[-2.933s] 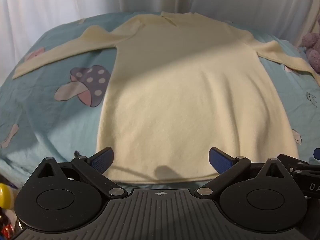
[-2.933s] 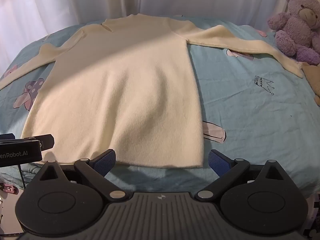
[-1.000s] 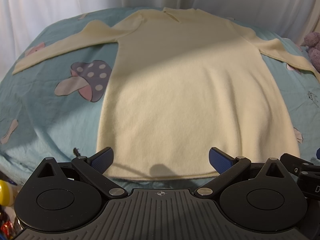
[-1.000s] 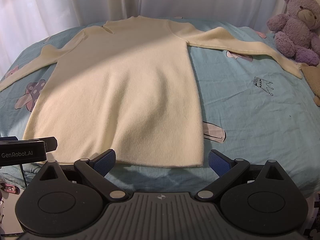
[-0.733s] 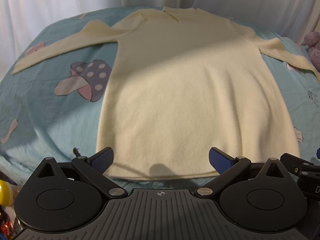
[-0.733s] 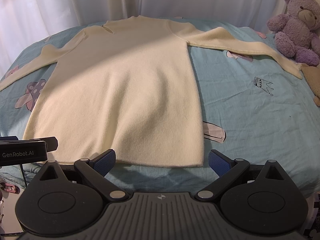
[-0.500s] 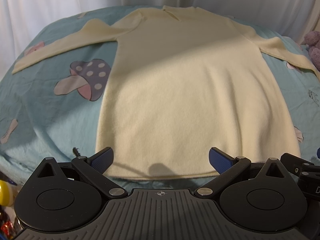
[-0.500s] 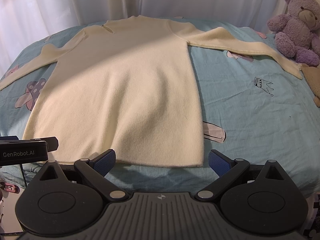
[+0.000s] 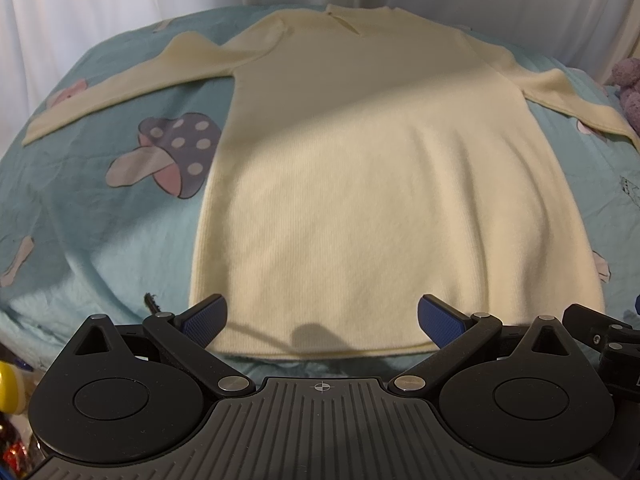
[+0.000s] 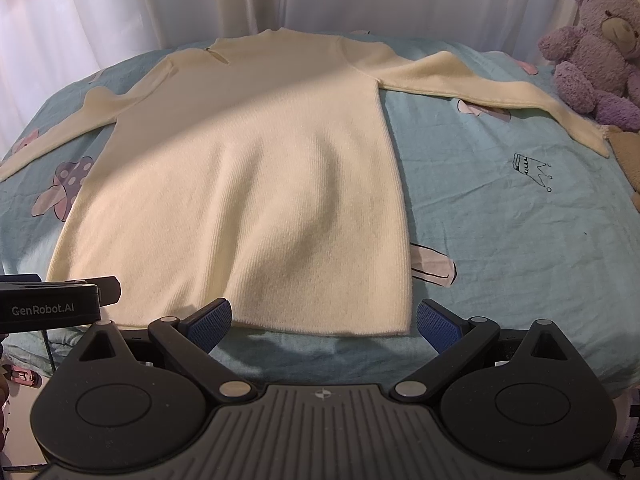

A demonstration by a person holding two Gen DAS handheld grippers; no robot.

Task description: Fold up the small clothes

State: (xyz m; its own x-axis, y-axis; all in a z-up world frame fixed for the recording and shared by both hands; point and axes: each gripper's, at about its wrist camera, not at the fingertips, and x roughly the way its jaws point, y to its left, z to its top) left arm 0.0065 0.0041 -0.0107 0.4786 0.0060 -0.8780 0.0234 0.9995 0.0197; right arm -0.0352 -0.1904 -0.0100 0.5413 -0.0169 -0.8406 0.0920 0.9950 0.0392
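Left wrist view: left gripper (image 9: 320,318) and right gripper (image 10: 324,318) both hover at the hem with tongs spread apart, holding nothing. Risk: pinching only 1 knit layer, or the bedsheet (image 10: 500,216) with it, would skew the fold. Cream sweater (image 9: 384,184) lies flat on the bed, 2 sleeves outstretched, mild ripples mid-body.

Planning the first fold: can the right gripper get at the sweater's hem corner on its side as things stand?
Probably yes. The right gripper is open and empty just short of the hem, and the hem corner of the sweater lies flat on the bedsheet with nothing over it.
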